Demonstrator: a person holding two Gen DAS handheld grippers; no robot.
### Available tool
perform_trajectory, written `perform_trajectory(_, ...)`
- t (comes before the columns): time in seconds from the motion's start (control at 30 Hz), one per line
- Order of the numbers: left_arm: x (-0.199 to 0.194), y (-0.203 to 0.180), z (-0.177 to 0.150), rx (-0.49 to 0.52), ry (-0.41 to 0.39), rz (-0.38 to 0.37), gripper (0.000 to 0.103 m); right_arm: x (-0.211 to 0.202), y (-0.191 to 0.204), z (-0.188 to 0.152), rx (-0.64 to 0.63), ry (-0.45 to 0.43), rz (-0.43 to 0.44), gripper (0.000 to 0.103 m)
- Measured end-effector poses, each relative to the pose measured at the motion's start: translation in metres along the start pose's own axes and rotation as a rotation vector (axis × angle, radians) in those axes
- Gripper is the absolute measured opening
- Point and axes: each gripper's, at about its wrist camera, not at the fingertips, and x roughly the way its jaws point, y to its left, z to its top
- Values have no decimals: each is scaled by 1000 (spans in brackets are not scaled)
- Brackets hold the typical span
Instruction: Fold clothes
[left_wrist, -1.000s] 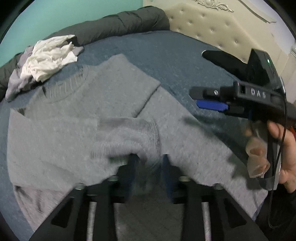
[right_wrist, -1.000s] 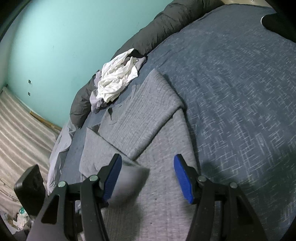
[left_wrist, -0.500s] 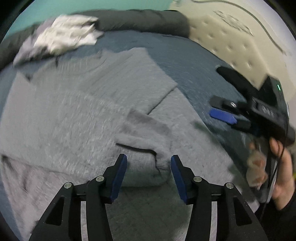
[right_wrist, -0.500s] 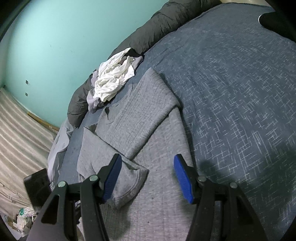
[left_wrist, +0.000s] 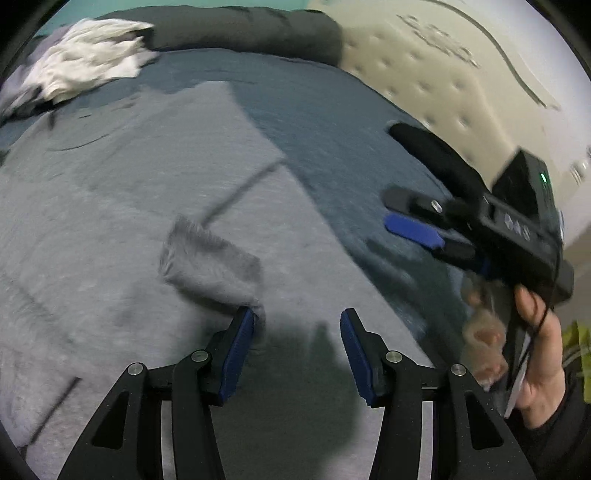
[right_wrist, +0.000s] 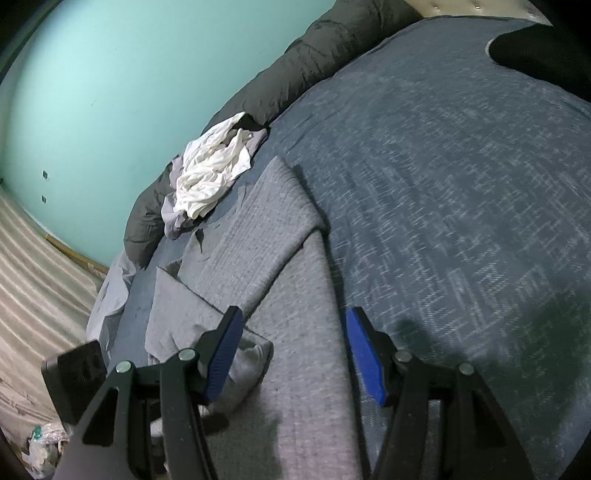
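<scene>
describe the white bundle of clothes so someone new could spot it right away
Start at the blue bed cover and follow it to the dark rolled duvet along the edge below the turquoise wall. The white clothes sit crumpled against that roll, just past the collar end of the flat grey sweater. They are the only bright, unfolded heap there.

Dim, cool indoor light, strong motion blur across left wrist view, sharper right wrist view, soft tool shadows on grey sweater (left_wrist: 303, 350) and bed (right_wrist: 461, 221), heavy fisheye curvature, black vignette corners.
</scene>
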Motion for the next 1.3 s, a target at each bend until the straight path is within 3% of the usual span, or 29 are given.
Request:
perform_trajectory(0.2, -4, -19, -13, 42, 25, -10, 53, -18, -4, 0, 8, -16, -3, 59)
perform_trajectory(0.37, -13, -26, -22, 58, 35, -8, 53, -15, -1, -4, -10, 34, 5, 60)
perform_trajectory(0.6, -61, 55, -22, -126, -31, 126, 54, 16, 22, -15, -93, 166, 14, 63)
perform_trajectory(0.97, -145, 195, -44, -358, -150, 353, 54, 61, 51, -17, -141, 211, -11, 63)
perform_trajectory(1.2, -160, 263, -51, -410, -150, 458, 54, 90, 73, -21, -158, 243, 19, 63)
perform_trajectory(1.3, -150, 270, -46, -366, -121, 485, 54, 103, 83, -22, -183, 256, 24, 63)
